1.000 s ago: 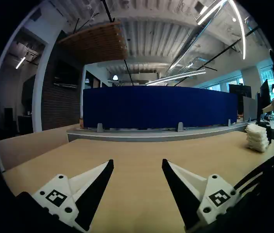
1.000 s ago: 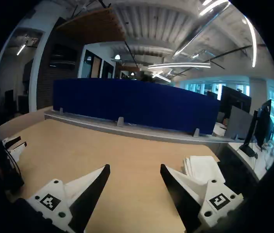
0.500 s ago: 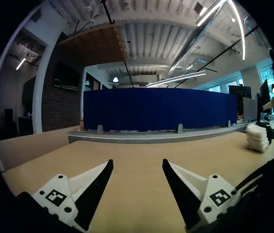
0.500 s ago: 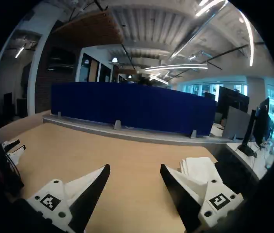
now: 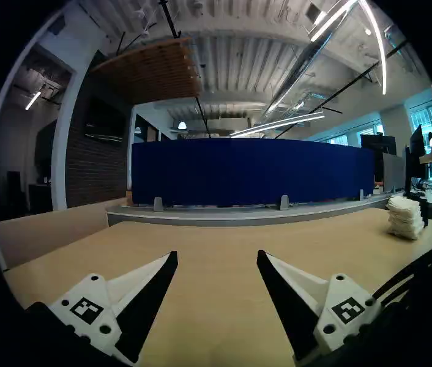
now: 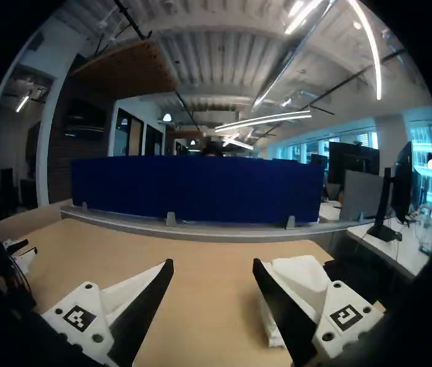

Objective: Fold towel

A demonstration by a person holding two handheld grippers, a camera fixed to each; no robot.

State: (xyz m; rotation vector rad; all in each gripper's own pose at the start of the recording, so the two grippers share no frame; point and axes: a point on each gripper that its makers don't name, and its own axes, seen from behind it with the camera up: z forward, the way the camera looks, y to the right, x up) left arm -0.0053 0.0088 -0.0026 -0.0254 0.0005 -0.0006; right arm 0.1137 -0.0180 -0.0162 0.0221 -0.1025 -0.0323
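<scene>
A stack of folded white towels [image 5: 404,217] sits at the far right of the wooden table [image 5: 228,244] in the left gripper view. My left gripper [image 5: 217,263] hovers open over bare wood, well to the left of the stack. In the right gripper view the same white towel stack [image 6: 298,278] lies close, partly behind my right finger. My right gripper [image 6: 212,269] is open with nothing between its fingers. The left gripper's fingertips [image 6: 17,251] show at the left edge of the right gripper view.
A blue divider panel [image 5: 246,168] on a grey ledge runs along the table's far side. Monitors [image 6: 353,183] and another desk stand to the right beyond the table edge. A brick wall [image 5: 90,165] rises at the left.
My right gripper has moved toward the towel stack, which now looks larger and lies behind its right finger. The left gripper has barely moved.
</scene>
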